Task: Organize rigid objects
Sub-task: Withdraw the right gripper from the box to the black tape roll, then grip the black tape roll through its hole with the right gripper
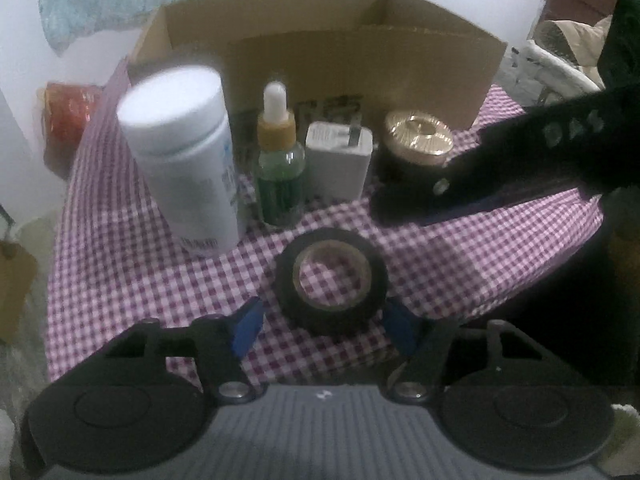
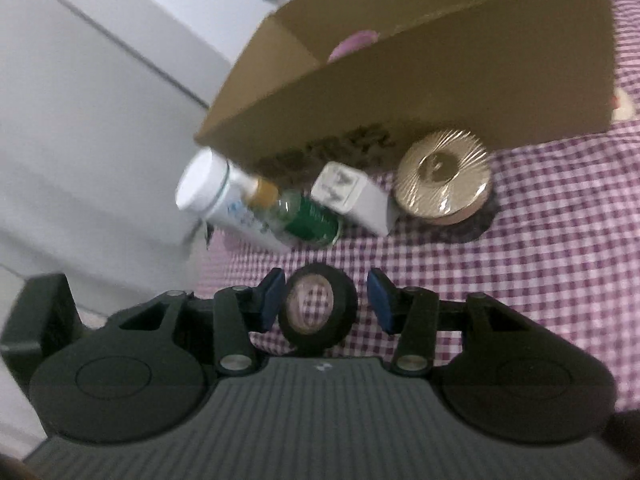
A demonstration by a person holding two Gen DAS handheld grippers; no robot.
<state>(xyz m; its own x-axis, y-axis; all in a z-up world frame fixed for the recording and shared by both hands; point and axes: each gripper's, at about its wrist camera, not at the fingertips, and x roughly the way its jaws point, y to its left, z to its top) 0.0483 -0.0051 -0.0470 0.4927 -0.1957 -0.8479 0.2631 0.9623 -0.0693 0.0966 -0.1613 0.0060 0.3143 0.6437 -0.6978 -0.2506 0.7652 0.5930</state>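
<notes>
Black tape roll (image 1: pixel 332 280) lies flat on the checked cloth (image 1: pixel 460 280) of the table, between the blue pads of both tongs. Left tongs (image 1: pixel 324 324) gape wide, holding nothing; right tongs (image 2: pixel 326 300) straddle the roll (image 2: pixel 318 306), spread and not touching it. Behind stand a white bottle (image 1: pixel 180 156), a green dropper bottle (image 1: pixel 280 176), a white charger (image 1: pixel 338 164) and a gold-lidded jar (image 1: pixel 418 140), in a close row. Behind them sits an open cardboard box (image 1: pixel 360 68) (something pink (image 2: pixel 354 44) inside). Bare cloth lies right of the roll.
</notes>
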